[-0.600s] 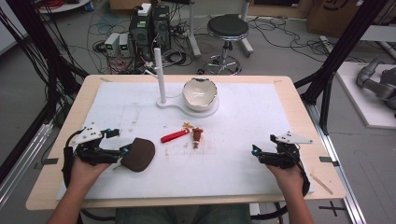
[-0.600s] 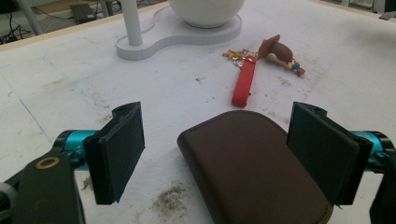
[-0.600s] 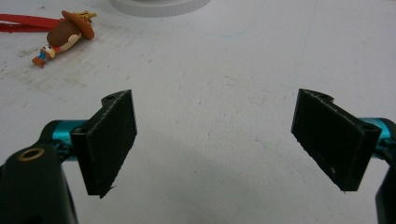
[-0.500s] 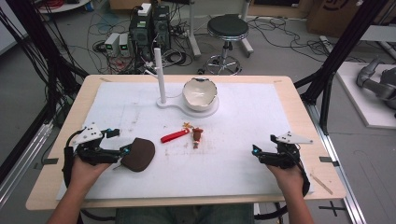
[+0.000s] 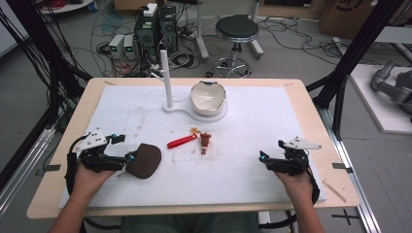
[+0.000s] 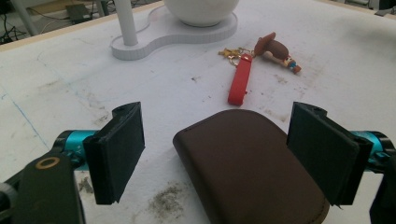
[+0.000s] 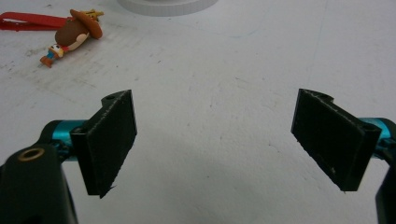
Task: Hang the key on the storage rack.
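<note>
Pouch (image 6: 247, 163) lies between spread left gripper (image 6: 233, 154) jaws.

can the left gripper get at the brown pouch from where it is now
Probably yes: the left gripper is open, its jaws either side of the brown pouch without pressing it, nothing between them.
</note>
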Demonstrator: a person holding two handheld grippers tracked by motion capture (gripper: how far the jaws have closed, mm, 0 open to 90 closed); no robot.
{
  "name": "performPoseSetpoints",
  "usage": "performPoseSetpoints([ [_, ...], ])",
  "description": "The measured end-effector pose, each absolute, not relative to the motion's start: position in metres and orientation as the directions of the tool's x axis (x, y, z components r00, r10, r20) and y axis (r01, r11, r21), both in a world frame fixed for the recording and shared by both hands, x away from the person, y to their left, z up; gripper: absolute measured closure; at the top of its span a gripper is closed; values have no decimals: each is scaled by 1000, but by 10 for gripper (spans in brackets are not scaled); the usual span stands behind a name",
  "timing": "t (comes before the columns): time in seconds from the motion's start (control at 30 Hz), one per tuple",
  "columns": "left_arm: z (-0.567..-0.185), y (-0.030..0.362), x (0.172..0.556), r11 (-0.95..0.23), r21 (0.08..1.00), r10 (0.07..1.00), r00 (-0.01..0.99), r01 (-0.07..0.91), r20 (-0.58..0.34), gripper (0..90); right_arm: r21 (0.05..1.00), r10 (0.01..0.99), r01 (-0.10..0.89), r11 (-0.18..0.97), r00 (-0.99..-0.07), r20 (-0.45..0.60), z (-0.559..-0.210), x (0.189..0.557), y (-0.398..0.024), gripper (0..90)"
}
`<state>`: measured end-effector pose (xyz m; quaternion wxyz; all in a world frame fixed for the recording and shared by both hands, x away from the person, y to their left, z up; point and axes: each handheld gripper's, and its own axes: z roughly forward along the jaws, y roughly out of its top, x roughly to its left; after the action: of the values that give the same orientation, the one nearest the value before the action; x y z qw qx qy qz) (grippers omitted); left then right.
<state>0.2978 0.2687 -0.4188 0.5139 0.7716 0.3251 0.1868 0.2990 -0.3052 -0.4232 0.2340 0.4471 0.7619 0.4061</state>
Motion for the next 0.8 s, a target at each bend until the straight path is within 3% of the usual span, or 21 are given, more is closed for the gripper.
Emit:
performPoseSetpoints([
  [0.8, -417, 287, 285, -234, 922, 707, 705, 307, -55, 190, 823, 811, 457, 337, -585, -8, -412, 326, -244, 143],
])
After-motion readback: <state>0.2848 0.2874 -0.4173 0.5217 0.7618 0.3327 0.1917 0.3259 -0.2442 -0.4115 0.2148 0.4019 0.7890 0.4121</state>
